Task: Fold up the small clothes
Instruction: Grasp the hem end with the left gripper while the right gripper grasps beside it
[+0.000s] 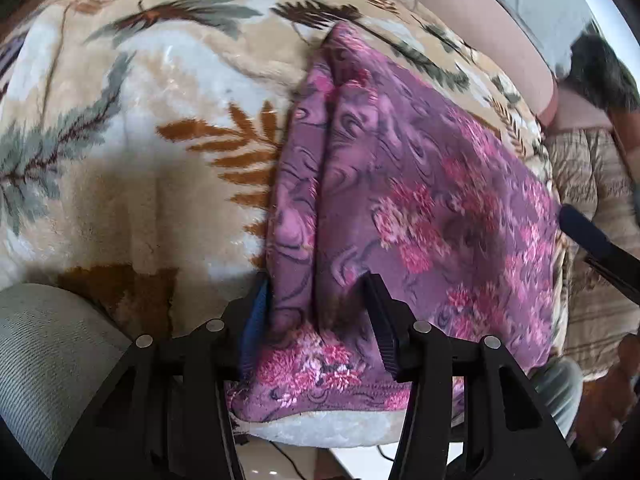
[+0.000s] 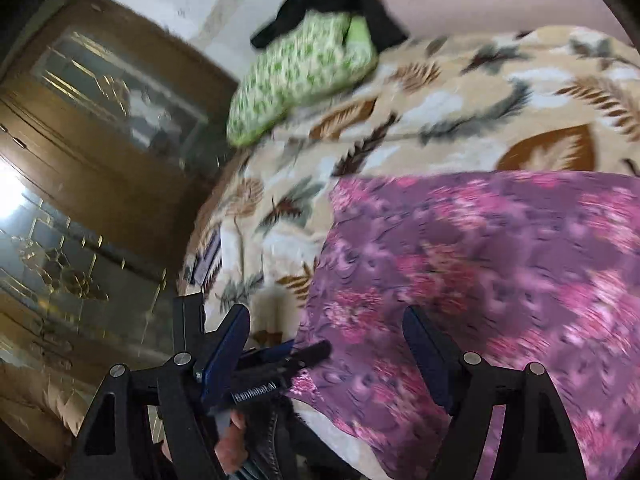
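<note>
A purple garment with pink flowers (image 1: 420,208) lies on a beige leaf-patterned blanket (image 1: 140,128). My left gripper (image 1: 316,300) has its fingers on either side of a raised, bunched fold at the garment's near edge and is shut on it. In the right wrist view the same garment (image 2: 480,280) spreads to the right. My right gripper (image 2: 328,340) is open and empty, just above the garment's near left corner. The left gripper's black and blue fingers (image 2: 276,356) show low between the right gripper's fingers. The right gripper's blue finger (image 1: 588,232) shows at the right edge of the left wrist view.
A green patterned pillow (image 2: 304,72) with a black cloth (image 2: 332,4) on it lies at the blanket's far end. A wooden cabinet with glass doors (image 2: 88,184) stands to the left of the bed. A grey sleeve (image 1: 52,360) is at lower left.
</note>
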